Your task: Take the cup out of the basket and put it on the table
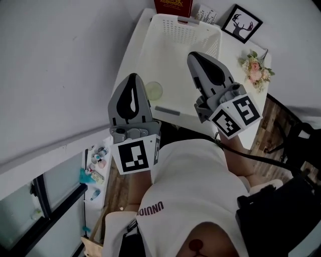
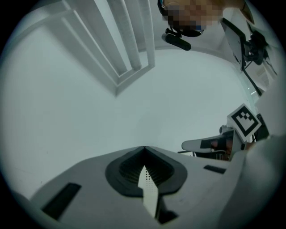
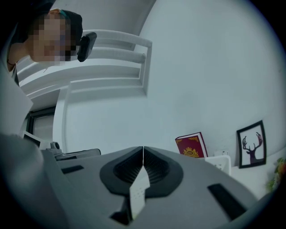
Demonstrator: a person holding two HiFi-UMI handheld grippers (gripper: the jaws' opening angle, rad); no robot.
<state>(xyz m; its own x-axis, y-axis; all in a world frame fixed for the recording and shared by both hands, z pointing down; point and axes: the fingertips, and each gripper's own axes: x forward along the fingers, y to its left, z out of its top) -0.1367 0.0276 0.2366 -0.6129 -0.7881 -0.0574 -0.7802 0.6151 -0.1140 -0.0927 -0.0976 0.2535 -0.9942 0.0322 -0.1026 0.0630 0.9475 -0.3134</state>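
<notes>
A pale green cup (image 1: pixel 154 91) seems to stand inside the white perforated basket (image 1: pixel 175 32), at its near left corner, on the white table (image 1: pixel 235 55). Both grippers are held up in front of the person's chest, short of the basket. My left gripper (image 1: pixel 133 76) is shut and empty, its tip just left of the cup in the head view. My right gripper (image 1: pixel 193 55) is also shut and empty, its tip over the basket's right side. Neither gripper view shows the cup; each shows shut jaws, the left gripper (image 2: pixel 144 147) and the right gripper (image 3: pixel 143 147), against a white wall.
A red book (image 1: pixel 173 7), a framed deer picture (image 1: pixel 242 22) and a small bunch of flowers (image 1: pixel 256 70) stand at the table's far and right edges. A white wall runs along the left. A black bag (image 1: pixel 281 211) lies on the wooden floor at lower right.
</notes>
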